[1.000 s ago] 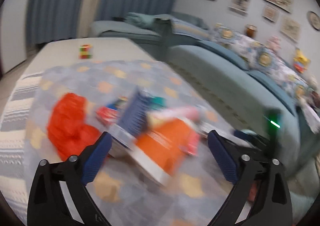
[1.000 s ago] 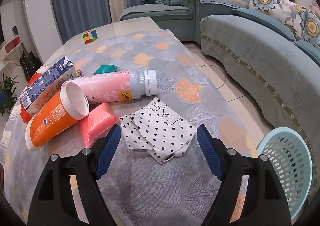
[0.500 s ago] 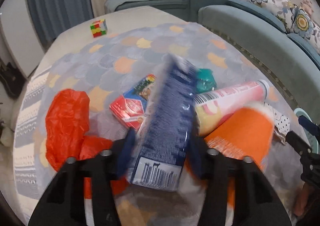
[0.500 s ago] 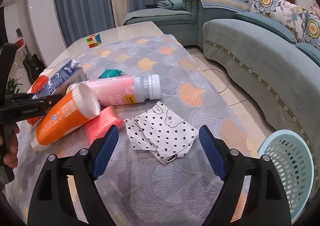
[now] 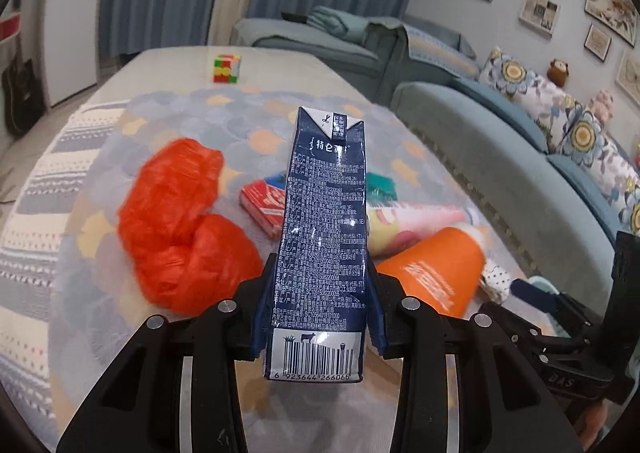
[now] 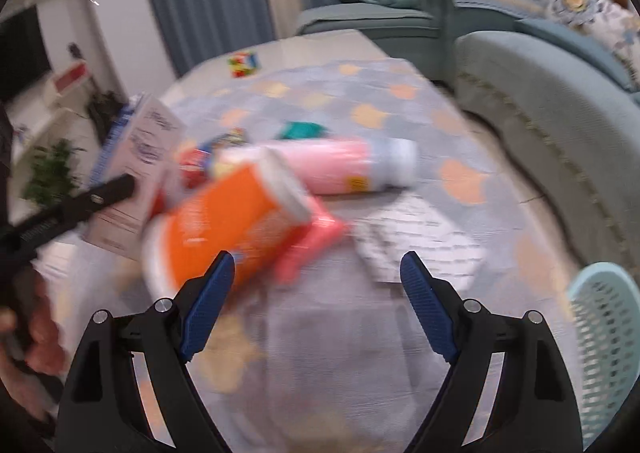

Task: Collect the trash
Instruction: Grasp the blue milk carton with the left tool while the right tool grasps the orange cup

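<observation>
The left gripper (image 5: 318,311) is clamped on the dark blue milk carton (image 5: 323,237), which stands up between its pads; the right gripper (image 6: 316,303) hangs open above the table (image 6: 320,333)

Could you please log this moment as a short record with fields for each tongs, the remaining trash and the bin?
left tongs: shut on the blue carton
right tongs: open, empty
on table: orange cup, pink bottle, red bag, spotted cloth
bin: blue basket, at the right edge
</observation>
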Motion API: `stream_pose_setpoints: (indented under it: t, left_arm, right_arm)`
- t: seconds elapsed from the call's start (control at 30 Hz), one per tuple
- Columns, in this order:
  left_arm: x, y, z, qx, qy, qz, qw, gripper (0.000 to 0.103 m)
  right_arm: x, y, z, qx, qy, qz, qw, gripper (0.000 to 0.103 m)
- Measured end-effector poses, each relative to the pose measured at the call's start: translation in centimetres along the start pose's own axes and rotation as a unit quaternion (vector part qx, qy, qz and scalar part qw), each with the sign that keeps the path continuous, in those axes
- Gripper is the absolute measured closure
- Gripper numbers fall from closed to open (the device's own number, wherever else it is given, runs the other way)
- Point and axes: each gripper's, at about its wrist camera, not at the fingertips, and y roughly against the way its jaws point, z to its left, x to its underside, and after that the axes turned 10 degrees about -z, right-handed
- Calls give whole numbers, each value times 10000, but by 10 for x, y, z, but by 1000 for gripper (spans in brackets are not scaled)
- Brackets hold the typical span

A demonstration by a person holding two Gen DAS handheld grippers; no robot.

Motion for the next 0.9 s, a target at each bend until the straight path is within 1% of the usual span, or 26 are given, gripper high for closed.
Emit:
stream_pose_setpoints:
  t: [0.07, 0.13, 0.17, 0.23, 0.33, 0.4, 0.47, 0.53, 0.6, 0.63, 0.7, 0.77, 0.8, 0.87, 0.9]
  left_arm:
    - [-1, 11, 4, -45, 33, -80, 10000, 66]
    - [-2, 20, 8, -118, 48, -160, 9998, 66]
    - [-3, 24, 9, -172, 52, -197, 9996, 66]
    - [-2, 33, 13, -215, 100, -244, 9994, 66]
    - [-3, 43, 20, -194, 198, -318, 9991, 66]
    - [-3, 47, 24, -169, 233, -355, 9990, 66]
    - [-3, 48, 26, -154, 258, -369, 9989, 66]
    - [-2, 48, 28, -123, 283, -363, 9989, 66]
    - [0, 49, 29, -126, 309, -358, 9988, 66]
    - [1, 49, 30, -126, 324, -363, 9987, 66]
    - [2, 51, 32, -94, 370, -375, 9986, 66]
    - [3, 54, 32, -88, 377, -397, 9985, 66]
    - [2, 56, 31, -100, 364, -406, 9985, 66]
    - [0, 58, 29, -79, 365, -407, 9985, 66]
    - [-1, 59, 26, -55, 364, -412, 9985, 66]
  right_arm:
    - [-4, -3, 13, -333, -153, 105, 9993, 23]
    - [-7, -14, 23, -534, -267, 325, 9977, 23]
    - [-11, -24, 28, -555, -363, 475, 9967, 23]
    - [-18, -40, 34, -515, -502, 644, 9953, 22]
    - [-28, -64, 38, -242, -630, 823, 9943, 22]
    - [-33, -80, 42, -219, -732, 917, 9929, 22]
    - [-37, -88, 52, -146, -581, 908, 9941, 22]
    - [-35, -96, 59, -211, -482, 1002, 9936, 23]
    - [-29, -105, 69, -170, -328, 1105, 9932, 28]
    - [-25, -108, 73, -189, -241, 1142, 9930, 40]
    - [-21, -106, 80, -252, -124, 1075, 9938, 44]
    - [-20, -99, 85, -256, 49, 979, 9949, 54]
    - [-19, -93, 87, -227, 178, 928, 9953, 56]
    - [-19, -81, 85, -220, 241, 856, 9958, 63]
    - [-19, -72, 82, -249, 234, 799, 9962, 64]
